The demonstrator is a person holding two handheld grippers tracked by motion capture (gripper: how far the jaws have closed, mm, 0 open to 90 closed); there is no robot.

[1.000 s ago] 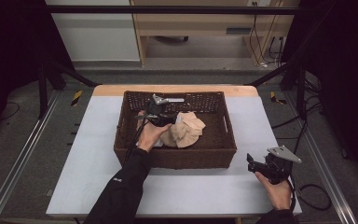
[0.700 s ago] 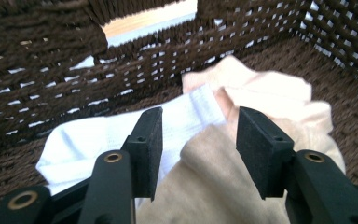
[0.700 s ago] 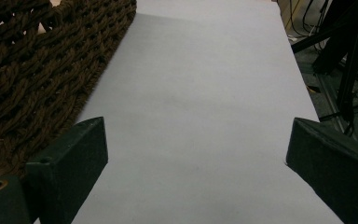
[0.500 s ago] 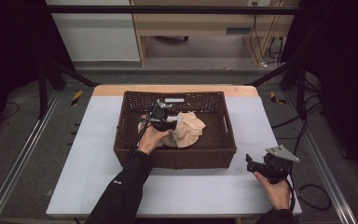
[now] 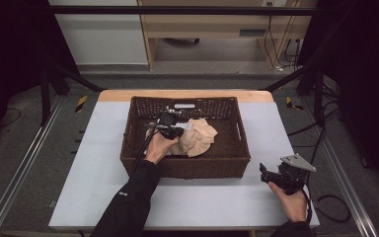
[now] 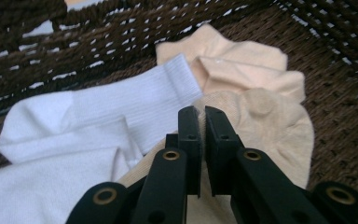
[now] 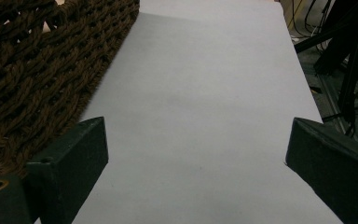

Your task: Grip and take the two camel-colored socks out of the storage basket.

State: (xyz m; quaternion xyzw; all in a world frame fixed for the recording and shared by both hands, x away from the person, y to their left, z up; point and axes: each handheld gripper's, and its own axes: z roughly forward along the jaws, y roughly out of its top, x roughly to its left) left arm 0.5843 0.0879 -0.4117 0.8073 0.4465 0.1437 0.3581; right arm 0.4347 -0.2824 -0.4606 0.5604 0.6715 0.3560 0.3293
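A dark wicker basket (image 5: 187,167) stands on the table and holds a beige sock (image 5: 201,139) and a white sock (image 6: 98,116) side by side. My left gripper (image 5: 174,131) reaches into the basket over the pile. In the left gripper view its jaws have just been closing, and the left gripper (image 6: 203,114) stands shut on a fold of the beige sock (image 6: 270,121) beside the white sock's cuff. My right gripper (image 5: 265,173) rests near the table's front right corner. The right gripper (image 7: 196,140) is open with nothing but tabletop between its jaws.
The basket's woven wall (image 7: 37,70) lies just left of the right gripper. The pale grey table (image 5: 94,148) runs around the basket on every side. Black frame legs and cables (image 5: 325,202) stand off the table's right edge.
The left gripper has tipped down from the basket's back part onto the sock pile. The right hand has stayed where it was.
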